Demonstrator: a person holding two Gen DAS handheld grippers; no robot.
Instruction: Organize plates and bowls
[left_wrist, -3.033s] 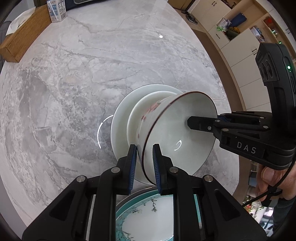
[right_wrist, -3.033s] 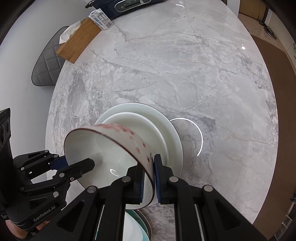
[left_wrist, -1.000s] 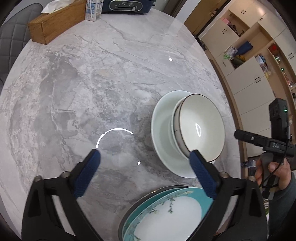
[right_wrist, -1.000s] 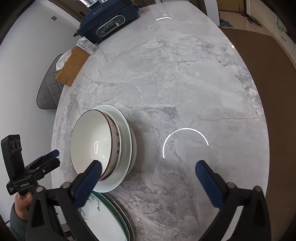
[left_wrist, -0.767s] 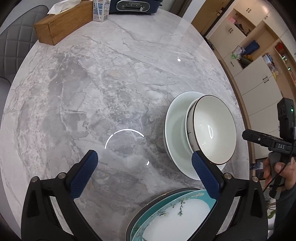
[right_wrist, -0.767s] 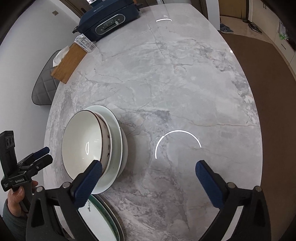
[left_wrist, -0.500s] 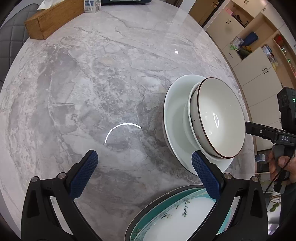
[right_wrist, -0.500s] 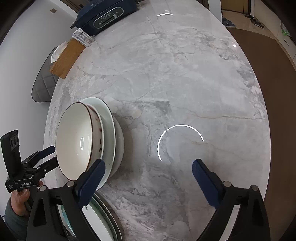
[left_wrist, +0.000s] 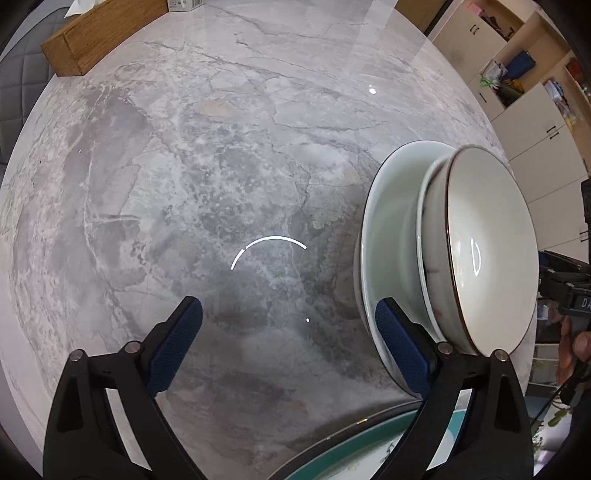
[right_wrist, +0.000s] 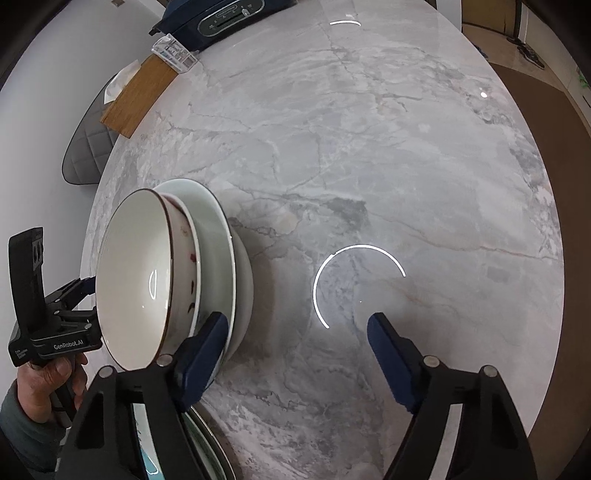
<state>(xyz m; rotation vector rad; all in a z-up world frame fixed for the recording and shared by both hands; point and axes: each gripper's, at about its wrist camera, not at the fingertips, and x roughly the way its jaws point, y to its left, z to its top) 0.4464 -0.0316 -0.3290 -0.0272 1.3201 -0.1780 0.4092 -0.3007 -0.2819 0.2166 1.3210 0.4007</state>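
A white bowl with a dark rim (left_wrist: 487, 251) sits nested in a stack of pale bowls (left_wrist: 391, 229) on the marble table; the bowl also shows in the right wrist view (right_wrist: 136, 277) with the stack (right_wrist: 218, 243). A teal patterned plate (left_wrist: 354, 454) lies at the near edge, and its edge shows in the right wrist view (right_wrist: 207, 446). My left gripper (left_wrist: 288, 347) is open and empty, its right finger beside the stack. My right gripper (right_wrist: 295, 350) is open and empty, its left finger beside the stack.
A wooden tissue box (left_wrist: 99, 33) and a small carton (left_wrist: 183, 3) stand at the far edge. A dark blue appliance (right_wrist: 221, 18) sits behind them, a grey chair (right_wrist: 88, 155) beside the table. Cabinets (left_wrist: 524, 96) stand to the right.
Both grippers let go of the dark-rimmed bowl, leaving it nested on the stack, and opened wide. They have since narrowed a little and come lower, close beside the stack.
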